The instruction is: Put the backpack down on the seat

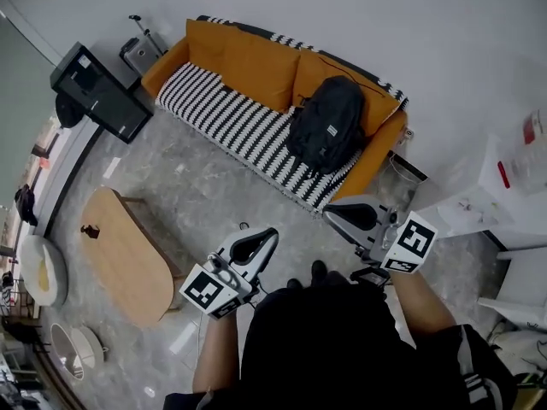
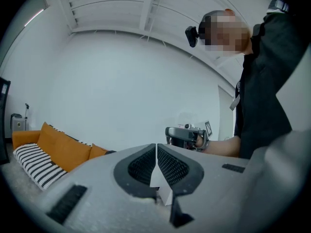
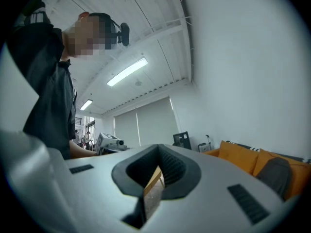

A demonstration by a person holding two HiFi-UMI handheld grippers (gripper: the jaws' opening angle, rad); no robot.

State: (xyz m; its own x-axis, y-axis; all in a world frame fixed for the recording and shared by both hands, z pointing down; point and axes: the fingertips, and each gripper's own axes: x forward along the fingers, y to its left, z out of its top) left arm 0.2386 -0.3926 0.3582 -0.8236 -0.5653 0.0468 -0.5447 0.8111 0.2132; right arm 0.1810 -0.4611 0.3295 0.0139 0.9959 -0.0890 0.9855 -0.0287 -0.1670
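Note:
The black backpack (image 1: 327,123) stands on the striped seat of the orange sofa (image 1: 224,116), at its right end, leaning on the back cushion. Both grippers hang in front of me, well short of the sofa, and neither touches the backpack. My left gripper (image 1: 270,234) is shut with nothing in it; in its own view the jaws (image 2: 156,148) meet along one line. My right gripper (image 1: 332,215) is shut and empty too, its jaws (image 3: 158,149) closed. In the right gripper view the backpack (image 3: 277,175) shows at the right edge on the sofa (image 3: 241,159).
An oval wooden coffee table (image 1: 128,259) stands on the floor to my left. A black screen (image 1: 99,91) and a small suitcase (image 1: 141,53) sit past the sofa's left end. A bin (image 1: 398,178) and white furniture (image 1: 511,190) stand to the right.

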